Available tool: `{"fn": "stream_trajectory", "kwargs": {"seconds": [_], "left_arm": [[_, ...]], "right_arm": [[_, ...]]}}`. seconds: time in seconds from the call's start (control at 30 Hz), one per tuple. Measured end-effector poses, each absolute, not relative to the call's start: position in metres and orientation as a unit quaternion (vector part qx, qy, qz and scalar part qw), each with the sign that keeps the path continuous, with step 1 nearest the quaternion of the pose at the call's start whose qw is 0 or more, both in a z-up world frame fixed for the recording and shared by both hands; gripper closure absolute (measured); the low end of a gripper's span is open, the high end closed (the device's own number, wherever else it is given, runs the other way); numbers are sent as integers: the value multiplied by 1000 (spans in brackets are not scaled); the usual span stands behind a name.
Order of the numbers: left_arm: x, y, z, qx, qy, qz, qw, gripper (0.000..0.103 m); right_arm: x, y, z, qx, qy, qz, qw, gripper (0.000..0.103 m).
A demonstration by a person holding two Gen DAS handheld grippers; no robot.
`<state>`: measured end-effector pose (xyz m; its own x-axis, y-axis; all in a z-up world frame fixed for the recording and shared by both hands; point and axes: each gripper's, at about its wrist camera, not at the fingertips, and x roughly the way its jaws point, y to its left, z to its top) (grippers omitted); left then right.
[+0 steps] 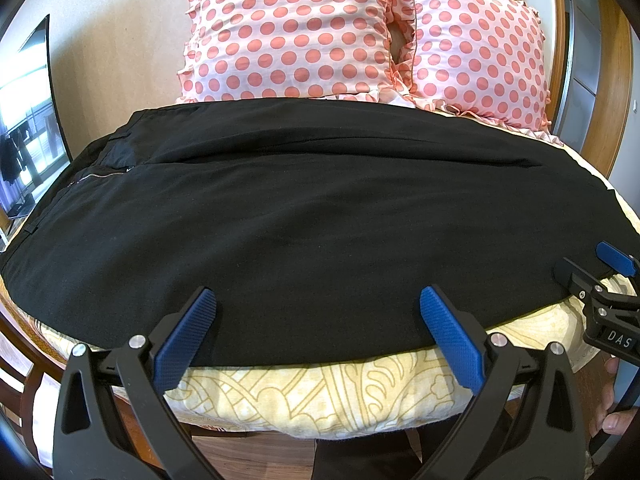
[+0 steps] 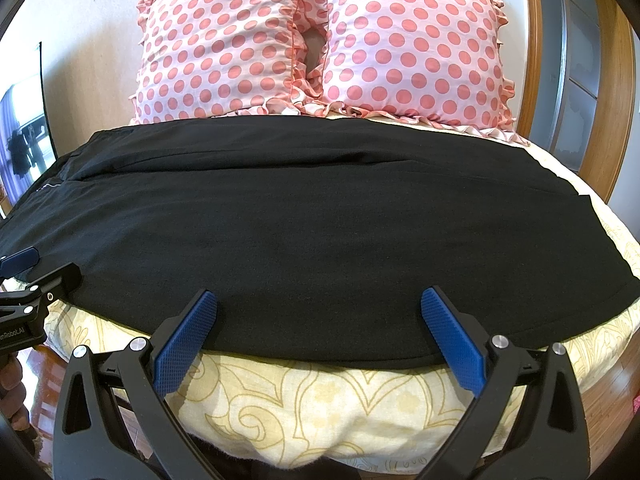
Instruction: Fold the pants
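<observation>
Pants (image 1: 304,216) lie spread across the bed (image 1: 320,392), with two polka-dot pillows (image 1: 288,32) just beyond their far edge. They run sideways: the waist with its zipper (image 1: 100,176) sits toward the left end of the pants, the leg hems toward the right end. A long seam line near the far edge of the pants suggests one leg already lies over the other, so the lengthwise fold looks done, though I cannot be sure from these views. The cloth looks flat and smooth, and no crosswise fold shows.

Left gripper (image 1: 316,320) hovers at the near edge of the pants, toward the waist side, its blue fingers spread wide apart and holding nothing. Right gripper (image 2: 320,320) hovers at the same near edge, closer to the hems, also spread wide and empty. Whether either fingertip touches the cloth is hard to tell.

By my reading the task is at an early-to-middle stage: what remains is gripping the cloth and bringing one end of the pants over toward the other, perhaps more than once.
</observation>
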<state>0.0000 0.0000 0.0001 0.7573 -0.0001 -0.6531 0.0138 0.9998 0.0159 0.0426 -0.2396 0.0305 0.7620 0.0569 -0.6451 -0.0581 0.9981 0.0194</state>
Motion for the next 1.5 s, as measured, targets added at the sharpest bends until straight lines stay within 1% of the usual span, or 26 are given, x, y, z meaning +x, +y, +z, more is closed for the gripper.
{"fn": "stream_trajectory", "kwargs": {"seconds": [1.27,1.4,1.5], "left_arm": [[0,0,0,10,349,-4,937,2],[1,0,1,14,357,-9,934,2],[9,4,6,10,365,-18,931,2]], "right_arm": [[41,-239,31,-1,342,31,939,1],[46,-236,32,-7,355,39,934,1],[65,-247,46,-2,368,58,928,1]]}}
